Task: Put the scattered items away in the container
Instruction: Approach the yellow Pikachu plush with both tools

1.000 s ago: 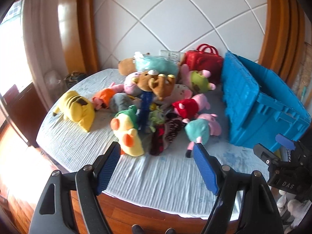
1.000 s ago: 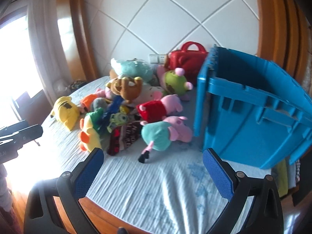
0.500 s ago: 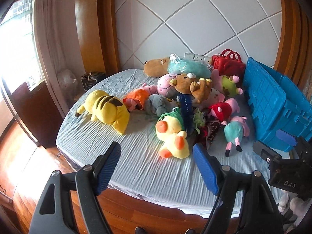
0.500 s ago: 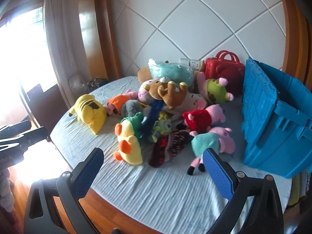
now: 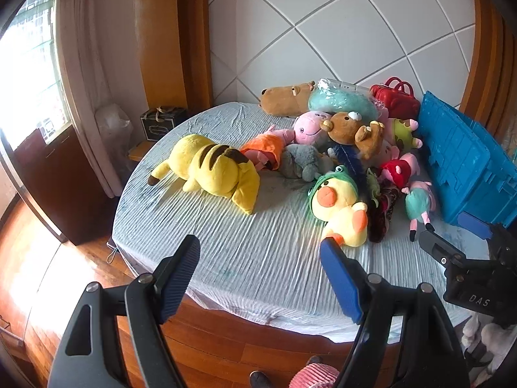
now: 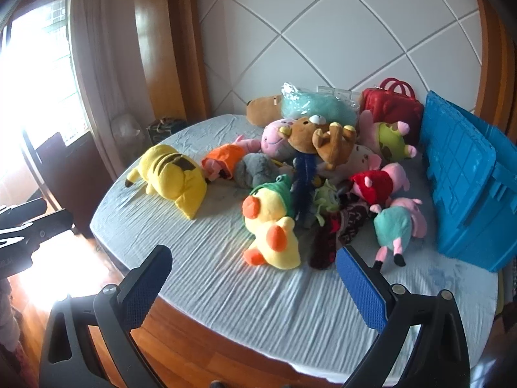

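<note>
One blue crate (image 6: 465, 174), two yellow plushies (image 6: 171, 174)

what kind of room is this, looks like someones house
Probably a bedroom at home: a round bed under a wrinkled sheet with a quilted headboard wall behind it, a curtained window, wood floor, and a heap of plush toys beside a blue crate.

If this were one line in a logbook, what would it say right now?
phase: approach | left gripper: open, empty | right gripper: open, empty | plush toys: piled on bed | blue crate: beside pile, nothing visibly stowed
</note>
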Available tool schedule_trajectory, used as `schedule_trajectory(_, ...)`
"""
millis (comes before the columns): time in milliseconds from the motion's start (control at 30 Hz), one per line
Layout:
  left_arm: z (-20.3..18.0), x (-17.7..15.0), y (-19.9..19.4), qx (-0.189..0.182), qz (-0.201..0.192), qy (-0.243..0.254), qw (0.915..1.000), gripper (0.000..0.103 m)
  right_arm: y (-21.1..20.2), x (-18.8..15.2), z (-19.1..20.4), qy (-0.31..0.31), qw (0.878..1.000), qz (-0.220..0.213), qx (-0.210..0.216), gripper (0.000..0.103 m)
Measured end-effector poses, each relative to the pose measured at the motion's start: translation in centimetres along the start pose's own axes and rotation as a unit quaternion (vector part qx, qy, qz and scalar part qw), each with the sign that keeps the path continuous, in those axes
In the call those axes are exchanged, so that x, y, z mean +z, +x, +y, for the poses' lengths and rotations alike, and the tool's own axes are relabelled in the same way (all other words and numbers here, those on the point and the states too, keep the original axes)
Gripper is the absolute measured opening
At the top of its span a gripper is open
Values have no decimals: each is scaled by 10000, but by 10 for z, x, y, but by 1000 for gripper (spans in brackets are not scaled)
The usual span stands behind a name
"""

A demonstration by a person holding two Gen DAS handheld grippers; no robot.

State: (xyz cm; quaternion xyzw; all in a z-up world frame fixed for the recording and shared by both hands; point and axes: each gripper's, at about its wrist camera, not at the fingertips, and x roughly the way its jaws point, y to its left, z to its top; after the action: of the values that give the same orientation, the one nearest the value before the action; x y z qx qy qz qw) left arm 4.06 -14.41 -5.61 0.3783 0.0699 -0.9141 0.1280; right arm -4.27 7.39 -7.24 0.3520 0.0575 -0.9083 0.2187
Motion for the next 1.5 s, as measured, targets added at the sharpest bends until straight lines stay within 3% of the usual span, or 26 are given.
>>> schedule_trajectory(333,53,8,39,317,260,-340,9986,76,58,18,45,-270,9989,332,215,103)
schedule_trajectory(733,87,82,108,611,205,-416,9971,76,151,93,85,-618,9954,365,638,103)
schedule_trajectory(1167,131,118,160,415,422,-254,9979,76,209,128,120,-683,9943,547,603,103)
schedule_trajectory(1500,198,151,186,-273,435,643,9966,76,218,129,176,87,9984,540,-152,103)
